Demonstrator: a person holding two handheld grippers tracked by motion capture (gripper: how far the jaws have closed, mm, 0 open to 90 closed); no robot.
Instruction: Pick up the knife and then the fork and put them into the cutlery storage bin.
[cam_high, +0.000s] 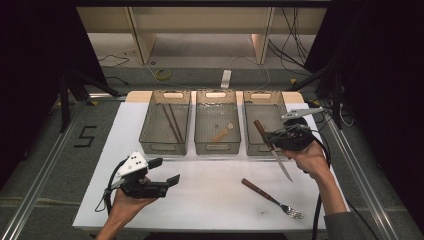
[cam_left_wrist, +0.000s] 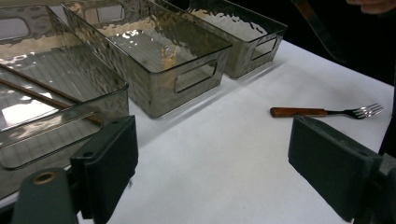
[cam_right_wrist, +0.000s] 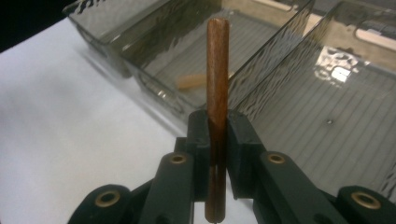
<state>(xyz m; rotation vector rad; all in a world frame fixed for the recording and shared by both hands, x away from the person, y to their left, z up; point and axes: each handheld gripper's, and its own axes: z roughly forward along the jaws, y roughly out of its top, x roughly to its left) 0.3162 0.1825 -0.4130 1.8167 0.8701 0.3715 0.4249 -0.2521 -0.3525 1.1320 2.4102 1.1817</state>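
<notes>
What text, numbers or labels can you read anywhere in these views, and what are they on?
"5": a black numeral marked on the grey floor left of the table.
No lettering can be read on the three bins, the knife, the fork or the grippers.

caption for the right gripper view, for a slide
Right gripper clamps a knife's wooden handle above the clear bins.

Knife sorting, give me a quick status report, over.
Right gripper shut on the knife, lifted by the right bin. Left gripper open, idle. Fork on the table. Nothing in the way.
</notes>
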